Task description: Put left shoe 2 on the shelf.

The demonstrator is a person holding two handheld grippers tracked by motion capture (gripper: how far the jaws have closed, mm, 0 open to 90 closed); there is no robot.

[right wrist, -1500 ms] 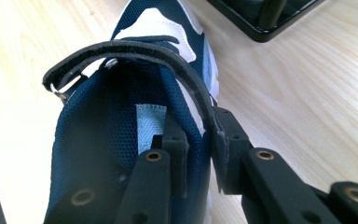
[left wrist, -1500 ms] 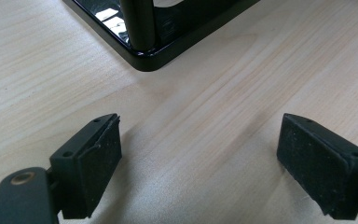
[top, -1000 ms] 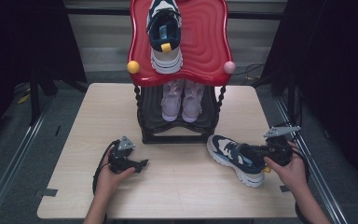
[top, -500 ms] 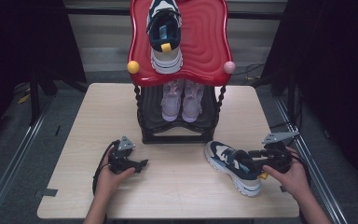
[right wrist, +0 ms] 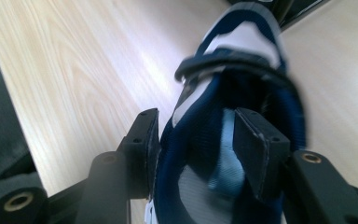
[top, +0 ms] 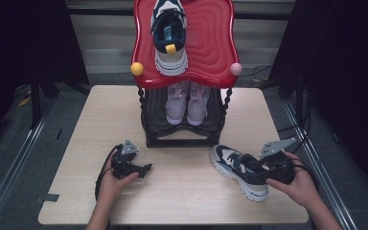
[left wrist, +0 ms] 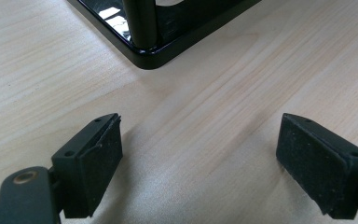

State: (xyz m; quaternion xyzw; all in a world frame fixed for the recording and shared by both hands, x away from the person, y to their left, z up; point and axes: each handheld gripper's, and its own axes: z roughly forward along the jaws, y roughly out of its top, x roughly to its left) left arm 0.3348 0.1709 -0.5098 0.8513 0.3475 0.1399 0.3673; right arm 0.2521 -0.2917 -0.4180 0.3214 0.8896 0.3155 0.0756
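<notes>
Step in hand: seating a grip on the navy and white sneaker [top: 238, 170] at its heel collar. The right gripper [right wrist: 193, 140] straddles one wall of the collar: one pad sits outside the shoe, the other inside the opening against the light blue lining. Its jaws have just been closing, half wide, with the collar wall between them; the frame is blurred, so firm clamping is not certain, though the pads appear to press the wall.

The left gripper [left wrist: 200, 158] rests low over bare worktop [left wrist: 205, 93], jaws wide and empty, a corner of the black shoe rack base [left wrist: 168, 44] ahead of them.

Sneaker lies upright on its sole on the worktop, ahead of the right jaws. Long axis runs straight away from those jaws: heel at the pads, toe at the far end, near the rack's front corner.

Judgement: the mate sits on the rack's red top shelf [top: 215, 52]. Next move calls for a secure pinch, then a lift clear of the rack's lower tier without letting the toe droop.
</notes>
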